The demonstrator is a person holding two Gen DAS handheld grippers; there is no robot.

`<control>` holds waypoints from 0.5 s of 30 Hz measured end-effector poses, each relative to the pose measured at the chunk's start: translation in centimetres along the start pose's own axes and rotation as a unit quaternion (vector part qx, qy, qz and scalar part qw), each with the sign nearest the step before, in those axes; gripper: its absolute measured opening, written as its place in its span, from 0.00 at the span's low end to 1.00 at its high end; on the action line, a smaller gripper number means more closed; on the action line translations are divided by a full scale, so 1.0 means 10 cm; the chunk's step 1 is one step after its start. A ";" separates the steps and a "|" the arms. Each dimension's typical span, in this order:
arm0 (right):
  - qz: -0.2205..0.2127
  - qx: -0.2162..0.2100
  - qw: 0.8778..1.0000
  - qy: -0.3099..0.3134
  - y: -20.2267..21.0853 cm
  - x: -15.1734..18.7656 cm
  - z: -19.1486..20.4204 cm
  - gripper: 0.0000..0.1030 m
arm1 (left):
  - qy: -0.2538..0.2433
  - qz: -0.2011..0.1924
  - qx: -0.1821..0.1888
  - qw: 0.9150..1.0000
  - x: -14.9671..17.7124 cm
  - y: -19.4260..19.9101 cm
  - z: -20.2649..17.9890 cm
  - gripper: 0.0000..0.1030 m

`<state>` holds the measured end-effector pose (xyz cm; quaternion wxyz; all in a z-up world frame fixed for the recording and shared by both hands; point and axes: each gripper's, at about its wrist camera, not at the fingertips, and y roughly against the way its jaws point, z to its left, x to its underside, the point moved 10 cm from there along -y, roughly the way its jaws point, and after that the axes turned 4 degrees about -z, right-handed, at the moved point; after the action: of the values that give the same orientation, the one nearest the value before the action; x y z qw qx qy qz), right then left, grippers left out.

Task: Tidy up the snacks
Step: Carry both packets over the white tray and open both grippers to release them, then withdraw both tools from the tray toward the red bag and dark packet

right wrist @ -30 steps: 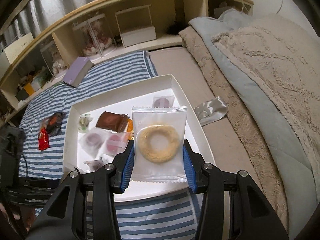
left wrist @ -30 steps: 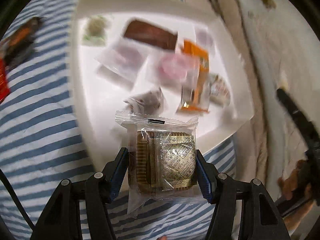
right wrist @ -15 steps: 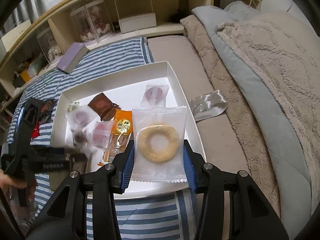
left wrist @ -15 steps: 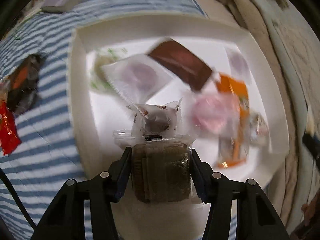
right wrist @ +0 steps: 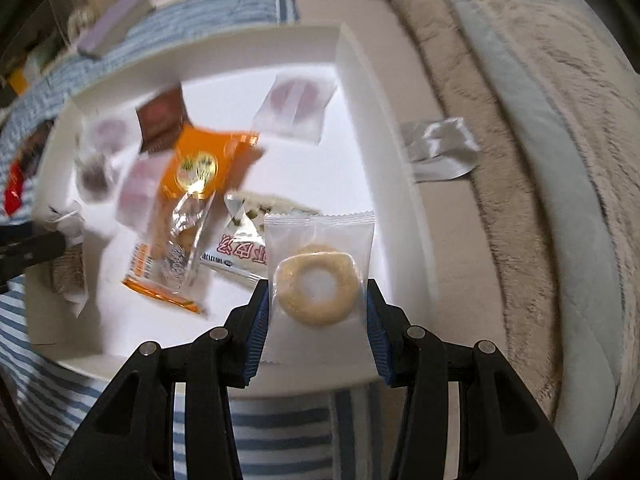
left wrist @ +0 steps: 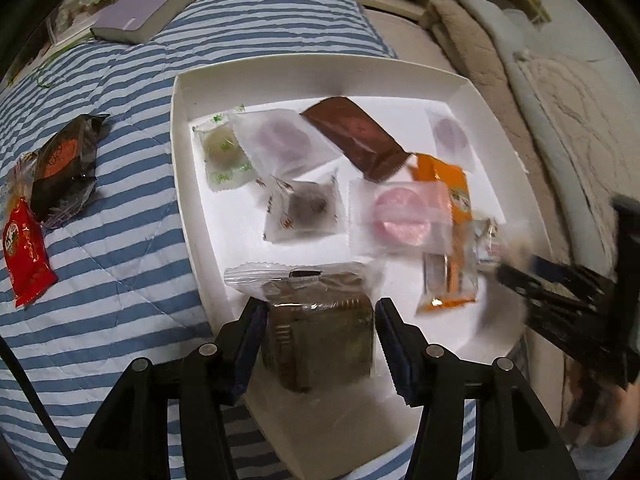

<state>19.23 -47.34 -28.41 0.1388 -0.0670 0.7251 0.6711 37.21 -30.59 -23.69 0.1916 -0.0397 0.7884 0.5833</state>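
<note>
The left gripper (left wrist: 320,336) is closed on a clear-wrapped brown biscuit pack (left wrist: 320,332), holding it just over the near left corner of the white tray (left wrist: 180,160). The right gripper (right wrist: 316,312) clamps a clear packet with a ring-shaped cookie (right wrist: 318,284) between its blue pads, low over the tray's near right part. Only the left wrist view shows the tray's contents sharply: a green-printed sweet (left wrist: 222,152), a frosted packet with a purple disc (left wrist: 280,138), a dark brown pouch (left wrist: 356,136), a pink disc packet (left wrist: 400,216), a dark round sweet (left wrist: 304,210) and an orange packet (left wrist: 452,216). It also shows a red packet (left wrist: 26,248) and a dark wrapped snack (left wrist: 64,164) lying outside the tray on the striped cover (left wrist: 120,240), and a lilac book (left wrist: 148,0) beyond. The right wrist view, blurred, alone shows a white packet with red print (right wrist: 240,248) beside the ring cookie, a silver wrapper (right wrist: 440,148) on the beige sheet (right wrist: 460,240) and a plush blanket (right wrist: 560,120).
</note>
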 end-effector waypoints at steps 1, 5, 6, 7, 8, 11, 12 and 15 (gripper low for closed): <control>0.004 -0.006 1.000 0.003 -0.06 -0.02 0.05 0.44 | -0.003 -0.003 0.002 1.000 0.01 0.01 -0.01 0.53; -0.002 -0.024 1.000 -0.002 -0.19 -0.16 0.23 0.44 | -0.015 -0.017 0.001 1.000 0.02 0.06 -0.02 0.53; -0.003 -0.027 1.000 -0.004 -0.22 -0.19 0.25 0.44 | -0.017 -0.022 0.002 1.000 0.02 0.09 -0.02 0.53; -0.005 -0.027 1.000 -0.008 -0.25 -0.24 0.27 0.44 | -0.020 -0.026 0.002 0.999 0.01 0.10 -0.03 0.53; -0.008 -0.024 1.000 -0.010 -0.27 -0.30 0.26 0.44 | -0.024 -0.030 0.000 0.999 0.01 0.12 -0.04 0.53; -0.013 -0.018 1.000 -0.021 -0.30 -0.42 0.22 0.44 | -0.032 -0.039 0.000 0.999 0.02 0.18 -0.05 0.53; -0.015 -0.018 0.999 -0.028 -0.30 -0.46 0.18 0.43 | -0.033 -0.041 0.001 0.999 0.02 0.20 -0.05 0.53; -0.026 -0.041 0.997 -0.058 -0.18 -0.54 0.10 0.43 | -0.037 -0.047 0.005 0.998 0.04 0.26 -0.06 0.54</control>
<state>24.96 -47.01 -28.67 0.1953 -0.0520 0.6859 0.6991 35.99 -30.27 -21.32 0.2482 -0.0538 0.7808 0.5708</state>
